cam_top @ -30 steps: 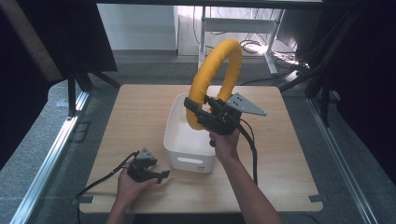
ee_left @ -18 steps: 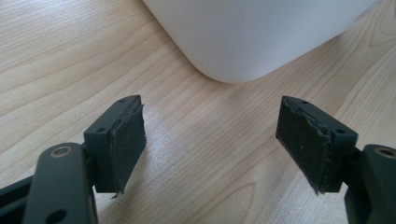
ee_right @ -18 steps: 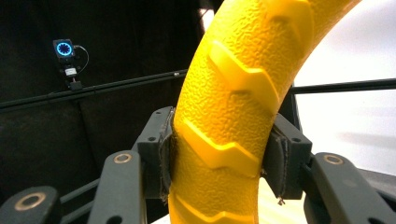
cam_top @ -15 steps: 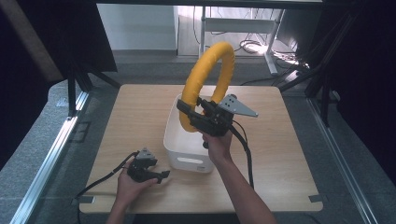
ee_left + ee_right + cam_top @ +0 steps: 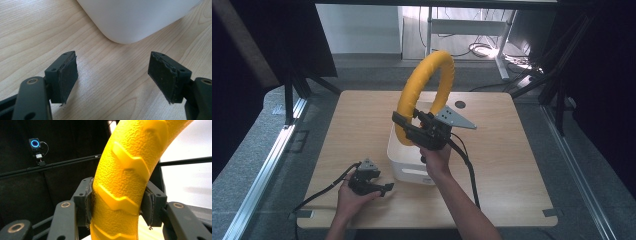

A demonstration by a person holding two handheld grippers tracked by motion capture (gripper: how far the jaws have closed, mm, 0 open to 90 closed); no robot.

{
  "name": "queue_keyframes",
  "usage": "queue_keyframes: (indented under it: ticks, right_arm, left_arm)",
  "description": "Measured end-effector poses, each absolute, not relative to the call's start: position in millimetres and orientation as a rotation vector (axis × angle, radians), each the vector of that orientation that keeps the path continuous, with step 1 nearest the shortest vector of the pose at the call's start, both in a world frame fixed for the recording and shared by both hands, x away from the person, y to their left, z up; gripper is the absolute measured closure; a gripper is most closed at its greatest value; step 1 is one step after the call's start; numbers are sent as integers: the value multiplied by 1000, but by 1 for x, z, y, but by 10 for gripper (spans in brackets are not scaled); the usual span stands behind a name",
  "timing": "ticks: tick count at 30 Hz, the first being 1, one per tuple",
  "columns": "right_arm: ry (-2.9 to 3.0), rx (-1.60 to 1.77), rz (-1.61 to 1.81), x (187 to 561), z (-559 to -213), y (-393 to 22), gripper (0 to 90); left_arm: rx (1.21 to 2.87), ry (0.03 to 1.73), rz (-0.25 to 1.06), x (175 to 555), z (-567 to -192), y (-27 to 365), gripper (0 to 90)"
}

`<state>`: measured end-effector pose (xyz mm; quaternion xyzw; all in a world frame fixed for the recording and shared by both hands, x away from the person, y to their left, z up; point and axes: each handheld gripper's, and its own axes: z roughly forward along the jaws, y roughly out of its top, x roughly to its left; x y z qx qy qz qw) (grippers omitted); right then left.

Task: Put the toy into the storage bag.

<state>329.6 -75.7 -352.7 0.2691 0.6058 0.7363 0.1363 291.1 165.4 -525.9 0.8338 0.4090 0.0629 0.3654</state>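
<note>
The right tongs (image 5: 404,129), raised on an outstretched forearm, clamp the textured yellow foam ring (image 5: 427,82) upright above the white plastic bin (image 5: 404,165); the left tongs (image 5: 379,186) rest agape and empty on the pale wooden bench (image 5: 507,165).

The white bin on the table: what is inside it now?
The yellow ring, held by the right tool, hangs over the white bin and covers its opening, so its inside cannot be seen.

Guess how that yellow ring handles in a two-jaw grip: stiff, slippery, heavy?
Probably stiff: the yellow ring keeps its arc standing above the right gripper, which clamps one spot low down. Probably not slippery: its pebbled skin and raised chevron ribs sit against the pads. Likely light for its size, since one hand holds it aloft over the white bin.
</note>
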Motion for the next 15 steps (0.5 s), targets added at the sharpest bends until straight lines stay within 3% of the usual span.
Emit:
queue_keyframes:
  ticks: [15]
  right_arm:
    - [1737,855,2133,325,-371,-73,496]
  left_arm:
    - [2137,1060,159,291,-527,164,238]
